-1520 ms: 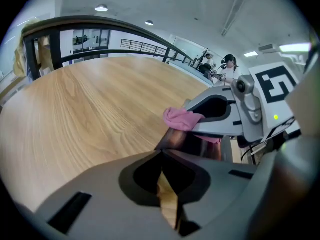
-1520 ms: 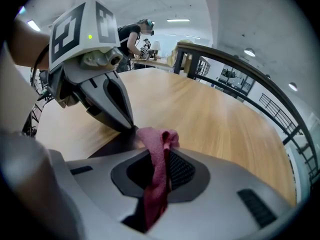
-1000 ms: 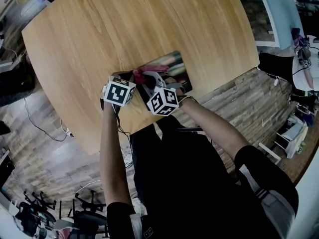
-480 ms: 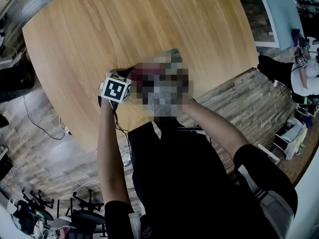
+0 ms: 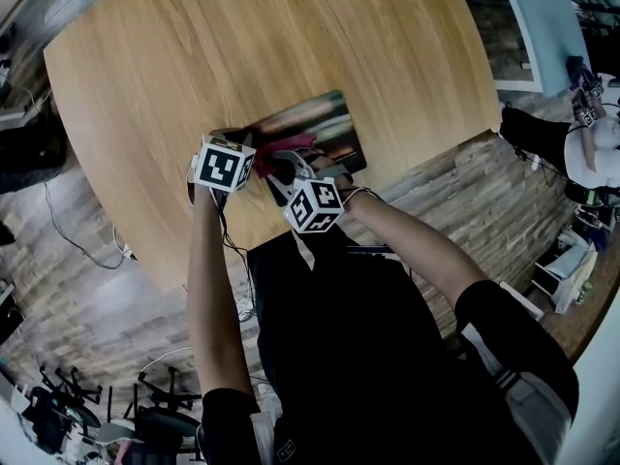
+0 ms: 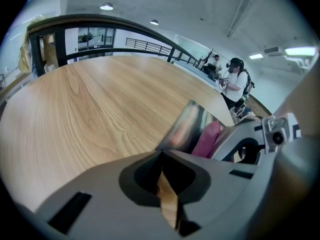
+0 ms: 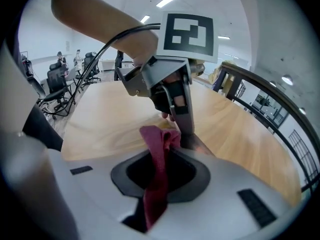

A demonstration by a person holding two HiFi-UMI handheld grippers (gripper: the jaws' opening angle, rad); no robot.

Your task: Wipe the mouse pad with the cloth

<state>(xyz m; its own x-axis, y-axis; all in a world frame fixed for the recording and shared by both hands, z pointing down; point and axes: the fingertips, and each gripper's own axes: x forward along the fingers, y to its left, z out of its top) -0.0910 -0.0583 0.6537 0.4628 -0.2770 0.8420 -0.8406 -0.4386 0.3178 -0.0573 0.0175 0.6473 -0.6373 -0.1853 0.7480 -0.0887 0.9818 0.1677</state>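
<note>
A dark, glossy mouse pad [image 5: 325,129] lies on the wooden table [image 5: 194,56] near its front edge. My right gripper [image 5: 287,166] is shut on a pink cloth [image 5: 290,145], which rests on the pad's near left part. In the right gripper view the cloth [image 7: 158,151] hangs bunched between the jaws. My left gripper [image 5: 254,155] is shut, its tips down at the pad's left end; the right gripper view shows its fingers [image 7: 183,113] standing on the pad [image 7: 201,145]. In the left gripper view the pad [image 6: 186,126], cloth [image 6: 208,138] and right gripper [image 6: 250,140] lie just ahead of my left gripper [image 6: 161,153].
The round table spreads bare wood beyond the pad; its edge [image 5: 417,168] runs close behind my hands. A railing [image 6: 100,21] borders the far side. A person [image 6: 235,81] with a headset stands farther off, and office chairs [image 7: 55,79] stand to the side.
My right gripper has drawn the cloth slightly back toward me across the pad, so more of the pad shows. The left gripper has edged a little left.
</note>
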